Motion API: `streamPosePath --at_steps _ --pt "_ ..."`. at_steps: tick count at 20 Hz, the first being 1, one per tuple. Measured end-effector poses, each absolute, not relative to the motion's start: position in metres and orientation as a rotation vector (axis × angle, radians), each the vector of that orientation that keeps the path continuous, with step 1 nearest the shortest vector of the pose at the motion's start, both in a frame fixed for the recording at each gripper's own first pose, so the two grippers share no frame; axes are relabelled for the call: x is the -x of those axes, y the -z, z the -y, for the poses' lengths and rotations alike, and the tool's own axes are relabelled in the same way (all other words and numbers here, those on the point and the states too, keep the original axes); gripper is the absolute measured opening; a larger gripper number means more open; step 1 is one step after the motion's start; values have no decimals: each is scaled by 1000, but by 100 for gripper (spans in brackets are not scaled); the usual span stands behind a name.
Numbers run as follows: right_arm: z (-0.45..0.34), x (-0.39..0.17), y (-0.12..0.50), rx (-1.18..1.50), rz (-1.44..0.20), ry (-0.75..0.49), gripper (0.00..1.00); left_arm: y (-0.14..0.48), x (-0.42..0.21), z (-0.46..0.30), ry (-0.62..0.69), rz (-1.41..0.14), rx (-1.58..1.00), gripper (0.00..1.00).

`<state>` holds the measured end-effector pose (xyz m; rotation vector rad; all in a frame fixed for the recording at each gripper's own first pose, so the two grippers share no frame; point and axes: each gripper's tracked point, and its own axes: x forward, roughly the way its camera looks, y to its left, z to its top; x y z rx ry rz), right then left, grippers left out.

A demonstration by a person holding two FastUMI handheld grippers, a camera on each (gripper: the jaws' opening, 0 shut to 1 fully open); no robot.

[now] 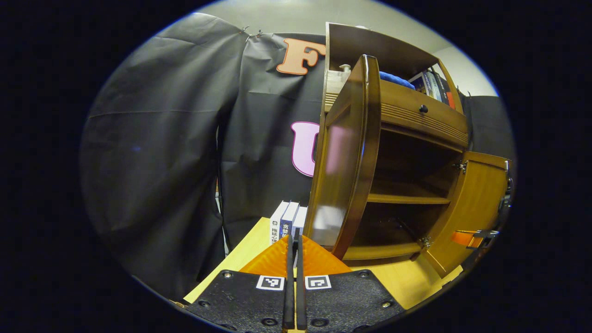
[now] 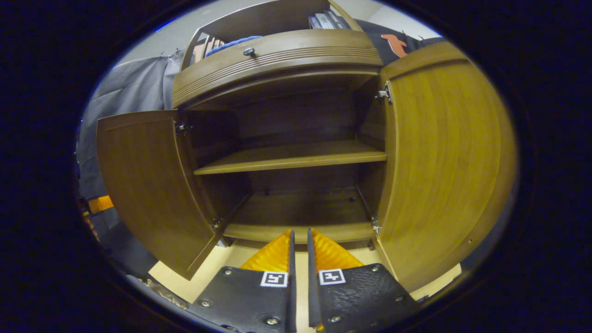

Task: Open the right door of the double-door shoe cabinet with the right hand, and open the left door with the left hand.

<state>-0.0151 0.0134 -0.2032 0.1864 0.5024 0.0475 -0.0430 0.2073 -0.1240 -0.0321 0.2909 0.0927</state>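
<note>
Both doors of the shoe cabinet (image 2: 296, 134) are seen standing open, so the task is judged to be at its end, with only the pulling clear of the claws left to do.

In the right gripper view the left door (image 2: 148, 185) is swung out to the left and the right door (image 2: 444, 162) to the right, each hinged at its own side of the opening. Between them the inside is laid bare, with one shelf (image 2: 291, 157) across the middle and nothing seen on it. Each door stands upright with its long axis running from top to bottom, its inner face turned toward the opening.

The right claw (image 2: 299, 240) is held in front of the cabinet's bottom edge, its fingers nearly together with a thin gap between them, and nothing is gripped. The left claw (image 1: 293, 245) is seen closed, finger against finger, with nothing between, just beside the lower front edge of the left door, whose edge is turned toward the camera. A few books (image 1: 289, 219) stand on the table (image 1: 249, 249) behind it.

The next move is judged to call only for a straight withdrawal, with care that neither door is knocked back toward shut.
</note>
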Motion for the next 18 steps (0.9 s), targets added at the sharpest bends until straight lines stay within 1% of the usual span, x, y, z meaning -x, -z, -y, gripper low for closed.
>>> streamPosePath --at_steps 3,7,10,14,18 --pt "-8 12 205 -193 -507 -41 10 124 48 -221 -110 -291 37 4" --pt "-9 11 208 -195 -512 -47 10 132 63 -240 -170 -296 133 0" --pt "-14 9 210 -194 -516 -63 10 134 71 -246 -200 -268 224 0" --pt "-20 8 209 -183 -516 -86 10 126 71 -249 -254 -247 278 1" --pt "-22 7 210 -174 -519 -96 11 108 82 -248 -240 -198 319 1"
